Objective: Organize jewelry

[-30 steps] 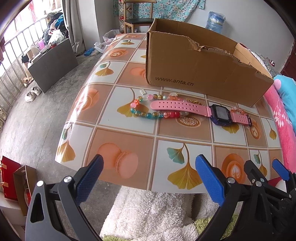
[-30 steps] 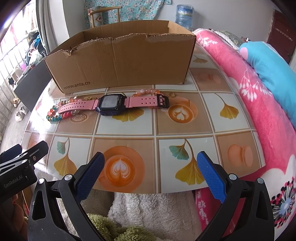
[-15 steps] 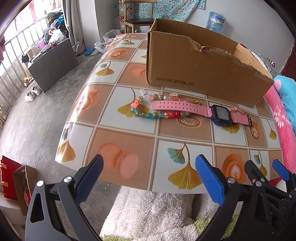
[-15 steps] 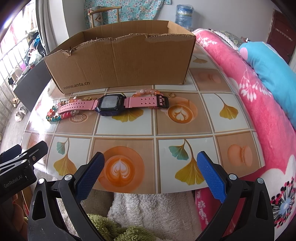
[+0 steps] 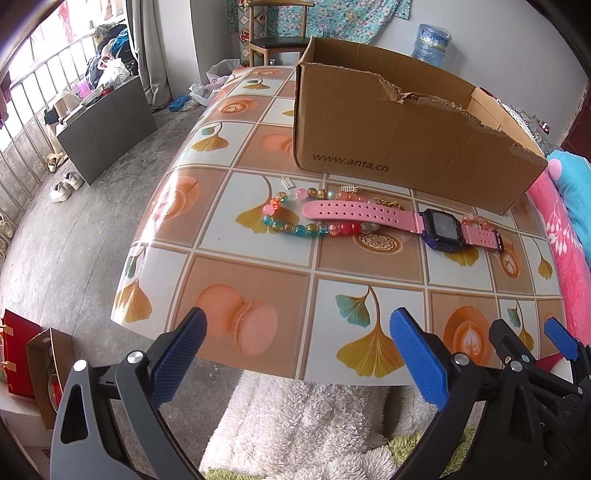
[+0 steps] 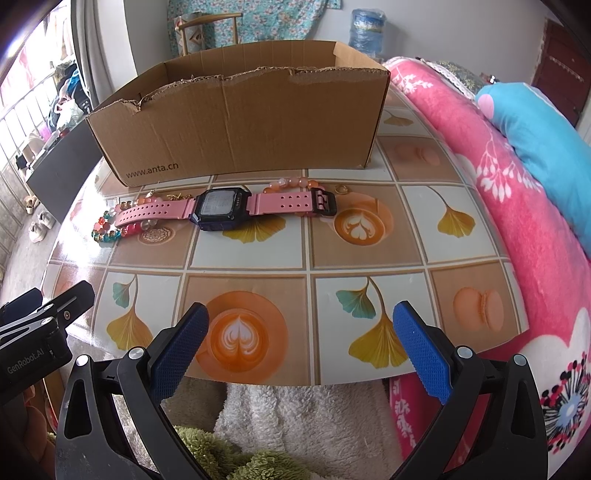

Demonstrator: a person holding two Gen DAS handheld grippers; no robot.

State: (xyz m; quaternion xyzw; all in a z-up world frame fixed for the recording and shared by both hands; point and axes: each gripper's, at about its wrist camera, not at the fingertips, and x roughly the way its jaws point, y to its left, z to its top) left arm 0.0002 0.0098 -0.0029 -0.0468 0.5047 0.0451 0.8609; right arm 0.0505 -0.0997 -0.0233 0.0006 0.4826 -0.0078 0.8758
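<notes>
A pink-strapped watch (image 5: pixel 439 224) (image 6: pixel 221 209) with a dark square face lies flat in front of an open cardboard box (image 5: pixel 406 147) (image 6: pixel 240 122). Its left strap rests across a bracelet of coloured beads (image 5: pixel 295 225) (image 6: pixel 110 229). An orange bead bracelet (image 6: pixel 291 182) peeks from behind the right strap, a small gold ring (image 6: pixel 341 189) lies beside the buckle, and a gold chain (image 5: pixel 388 202) and a small silver clasp (image 5: pixel 287 182) sit near the box. My left gripper (image 5: pixel 295 347) and right gripper (image 6: pixel 301 341) hover open and empty at the table's near edge.
The table (image 5: pixel 251 266) has a glossy tiled cloth with leaf and coffee prints. A pink blanket and blue pillow (image 6: pixel 535 122) lie along its right side. White fluffy fabric (image 5: pixel 314 417) lies below the near edge. A wooden chair (image 5: pixel 277 40) and water bottle (image 6: pixel 365 33) stand behind.
</notes>
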